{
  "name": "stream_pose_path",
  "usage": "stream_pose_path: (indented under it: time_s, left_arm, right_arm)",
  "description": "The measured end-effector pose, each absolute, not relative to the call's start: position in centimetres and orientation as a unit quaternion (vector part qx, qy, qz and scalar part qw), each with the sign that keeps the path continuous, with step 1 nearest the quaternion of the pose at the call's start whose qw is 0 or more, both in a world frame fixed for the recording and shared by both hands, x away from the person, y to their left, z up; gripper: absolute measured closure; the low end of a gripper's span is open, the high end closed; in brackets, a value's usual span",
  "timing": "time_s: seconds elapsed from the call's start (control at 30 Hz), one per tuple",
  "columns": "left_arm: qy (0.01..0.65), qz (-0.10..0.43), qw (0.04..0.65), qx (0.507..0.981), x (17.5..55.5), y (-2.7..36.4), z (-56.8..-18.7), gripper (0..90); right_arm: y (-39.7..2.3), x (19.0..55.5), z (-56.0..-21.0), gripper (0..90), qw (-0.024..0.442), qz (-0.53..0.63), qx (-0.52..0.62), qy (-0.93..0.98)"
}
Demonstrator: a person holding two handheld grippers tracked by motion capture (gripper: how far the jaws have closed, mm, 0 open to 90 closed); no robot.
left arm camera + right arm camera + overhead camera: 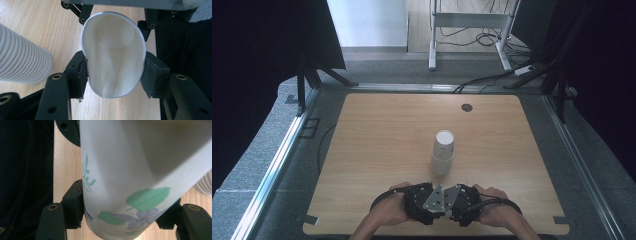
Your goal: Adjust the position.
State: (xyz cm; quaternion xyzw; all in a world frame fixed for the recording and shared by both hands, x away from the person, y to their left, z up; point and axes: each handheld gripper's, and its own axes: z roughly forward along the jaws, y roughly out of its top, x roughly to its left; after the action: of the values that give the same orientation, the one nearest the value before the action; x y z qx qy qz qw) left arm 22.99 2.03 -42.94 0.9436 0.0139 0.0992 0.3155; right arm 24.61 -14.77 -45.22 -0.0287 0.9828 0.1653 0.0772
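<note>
The fingers (153, 75) of the left gripper (113, 72) are closed on a single white paper cup (113, 62), one pad on each side of the wall. In the left gripper view the cup's open mouth faces the camera, its round base is visible deep inside, and the rim is pressed from a circle into an oval between the pads. The cup is held above the wooden surface (30, 22).

The fingers (72, 205) of the right gripper (120, 212) are closed on a second paper cup (120, 170), white with a green leaf and pale violet flower print. In the right gripper view this cup lies across the frame. The left pad presses against its wall; the right pad is largely hidden behind the cup. The wall shows a crease or dent toward the upper right.

In the high view, both grippers sit side by side at the near edge of the surface (377, 140), close enough that the left gripper (419, 202) and the right gripper (462, 202) appear to touch at their grey three-cornered plates. The person's left hand (387, 210) and right hand (494, 210) hold them from the outside. The two held cups cannot be made out from this angle.

A stack of nested white cups (443, 152) stands upright at the centre of the surface, just beyond the grippers. Its ribbed side (22, 60) appears at the left of the left gripper view, resting on the surface. A small dark round grommet (467, 107) is set in the surface near its far edge.
</note>
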Motion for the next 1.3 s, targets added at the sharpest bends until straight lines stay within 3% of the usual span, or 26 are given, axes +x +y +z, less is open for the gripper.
stream_pose_path:
  time_s: [0.27,0.63,0.93,1.3]
  left_arm:
    - [0.022,0.089,0.336,0.937,23.3,2.4,-42.7,35.0]
    - [0.069,0.047,0.439,0.895,24.4,4.7,-41.3,18.6]
    - [0.088,0.01,0.5,0.861,25.0,5.5,-41.3,17.6]
    - [0.079,-0.004,0.501,0.862,24.9,5.0,-41.8,21.9]
  right_arm:
    - [-15.2,24.8,-45.0,37.8,0.064,0.187,-0.024,0.98]
    - [-17.1,25.7,-44.0,37.3,0.015,0.303,0.024,0.952]
    - [-17.4,25.9,-44.0,37.1,-0.001,0.363,0.034,0.931]
    - [-17.0,25.6,-44.3,37.0,-0.007,0.381,0.025,0.924]
